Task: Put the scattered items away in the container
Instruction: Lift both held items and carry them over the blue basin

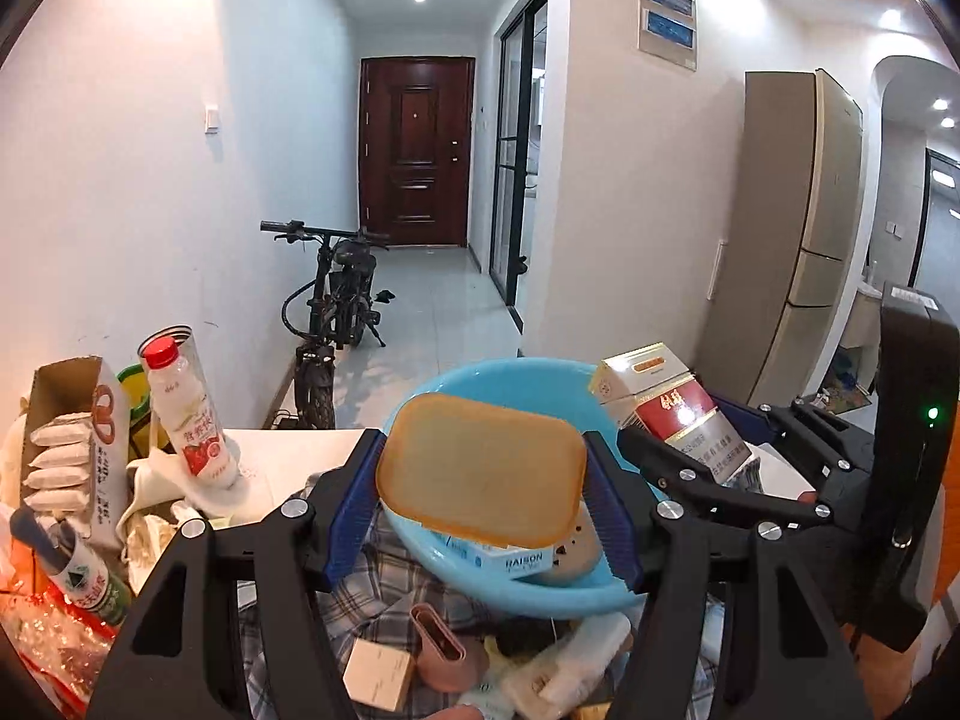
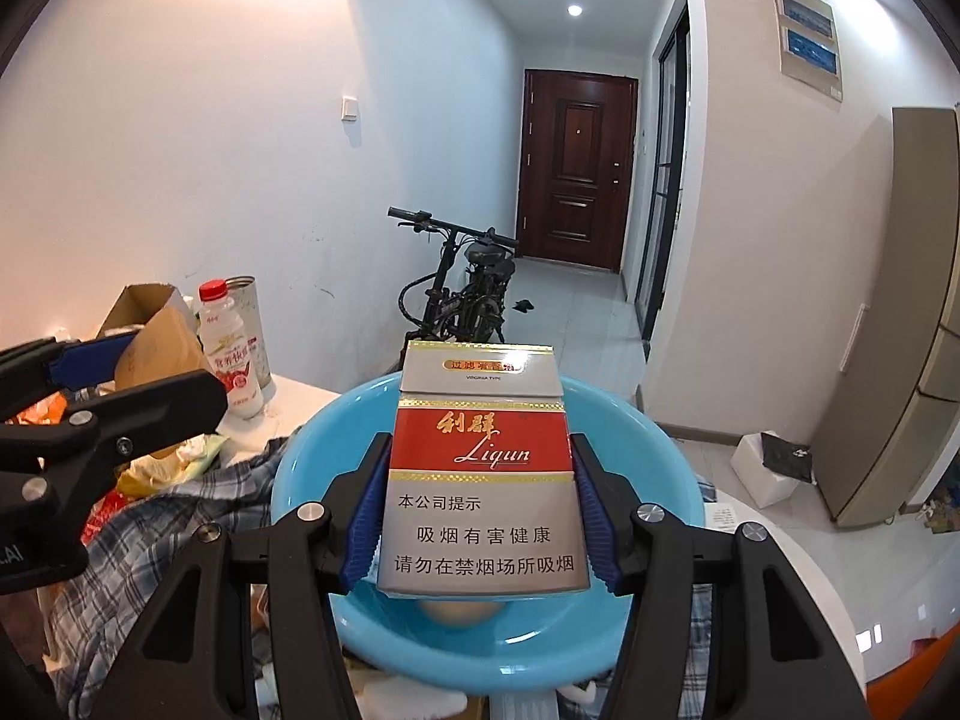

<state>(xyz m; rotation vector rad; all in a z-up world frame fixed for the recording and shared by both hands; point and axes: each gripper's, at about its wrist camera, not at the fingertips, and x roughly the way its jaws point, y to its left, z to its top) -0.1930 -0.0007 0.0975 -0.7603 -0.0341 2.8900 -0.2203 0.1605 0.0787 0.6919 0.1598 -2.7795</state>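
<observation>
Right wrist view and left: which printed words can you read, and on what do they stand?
"Liqun": red band of the cigarette pack held in the right gripper.
"VIRGINIA TYPE": that pack's lid.
"本公司提示 / 吸烟有害健康 / 请勿在禁烟场所吸烟": its grey lower panel.
"RAISON": small box in the blue basin.
Milk bottle label: Chinese print, too blurred to read.
Pretzel box: text unreadable.

2 close wrist views along gripper fingers, both over blue basin [image 1: 456, 384], facing hallway door [image 2: 576, 168].
</observation>
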